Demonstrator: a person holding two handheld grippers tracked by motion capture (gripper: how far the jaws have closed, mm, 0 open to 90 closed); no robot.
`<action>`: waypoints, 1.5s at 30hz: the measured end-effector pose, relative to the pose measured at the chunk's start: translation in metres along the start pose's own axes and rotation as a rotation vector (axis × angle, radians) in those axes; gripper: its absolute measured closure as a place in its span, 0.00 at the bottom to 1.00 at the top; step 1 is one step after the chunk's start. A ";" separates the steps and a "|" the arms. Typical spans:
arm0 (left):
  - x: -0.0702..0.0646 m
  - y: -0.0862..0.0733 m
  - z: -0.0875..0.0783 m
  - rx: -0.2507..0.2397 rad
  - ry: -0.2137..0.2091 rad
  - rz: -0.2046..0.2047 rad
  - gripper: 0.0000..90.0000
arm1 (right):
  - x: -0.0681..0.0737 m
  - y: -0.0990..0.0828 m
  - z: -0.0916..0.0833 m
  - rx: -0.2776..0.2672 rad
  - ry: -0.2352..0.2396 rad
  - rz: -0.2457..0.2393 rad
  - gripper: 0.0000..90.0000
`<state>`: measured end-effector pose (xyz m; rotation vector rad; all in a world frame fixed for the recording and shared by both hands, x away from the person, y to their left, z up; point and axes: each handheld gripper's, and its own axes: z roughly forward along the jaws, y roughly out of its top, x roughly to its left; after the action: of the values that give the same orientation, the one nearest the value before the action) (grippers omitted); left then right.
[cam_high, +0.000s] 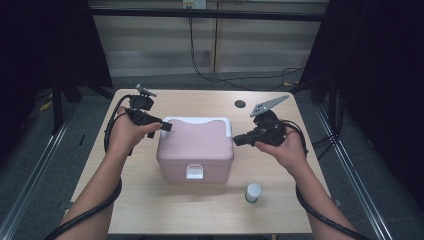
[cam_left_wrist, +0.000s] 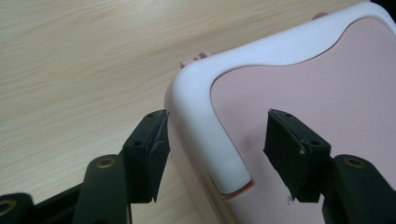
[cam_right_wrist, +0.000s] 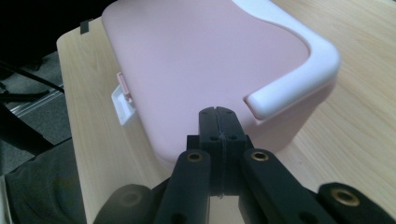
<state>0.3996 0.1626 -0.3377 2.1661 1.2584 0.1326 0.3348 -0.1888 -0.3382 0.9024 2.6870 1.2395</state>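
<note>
We see pink box (cam_high: 196, 148) mid-frame on desk (cam_high: 150, 210) | left hand-held gripper (cam_high: 166, 126) parted astride its white handle (cam_left_wrist: 205, 116), pads clear | right hand-held gripper (cam_high: 237, 140) fully closed, empty, just right of box

box (cam_high: 196, 150): pale pink body and lid, plain, no pattern
handle (cam_left_wrist: 210, 116): white, curving along the lid's edge between the left gripper's jaws
latch (cam_high: 194, 172): white, on the box's near face
left gripper (cam_high: 166, 127): black, brass-coloured screws at the jaw arms
right gripper (cam_high: 235, 140): black, with a grey plate on top
jar (cam_high: 253, 193): white cap, greenish body, near the right gripper
table (cam_high: 150, 210): light wood grain
</note>
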 end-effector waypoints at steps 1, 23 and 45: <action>0.000 0.000 0.001 -0.001 0.001 -0.005 0.44 | 0.001 0.001 0.001 0.007 0.000 -0.004 1.00; 0.002 0.000 -0.002 -0.008 0.003 0.001 0.43 | 0.022 0.026 0.029 0.069 0.021 -0.070 1.00; 0.011 0.004 0.006 -0.057 0.022 0.005 0.37 | 0.021 0.028 0.042 0.138 0.032 -0.046 1.00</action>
<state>0.4109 0.1673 -0.3428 2.1253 1.2464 0.1924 0.3425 -0.1350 -0.3424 0.8364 2.8311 1.0796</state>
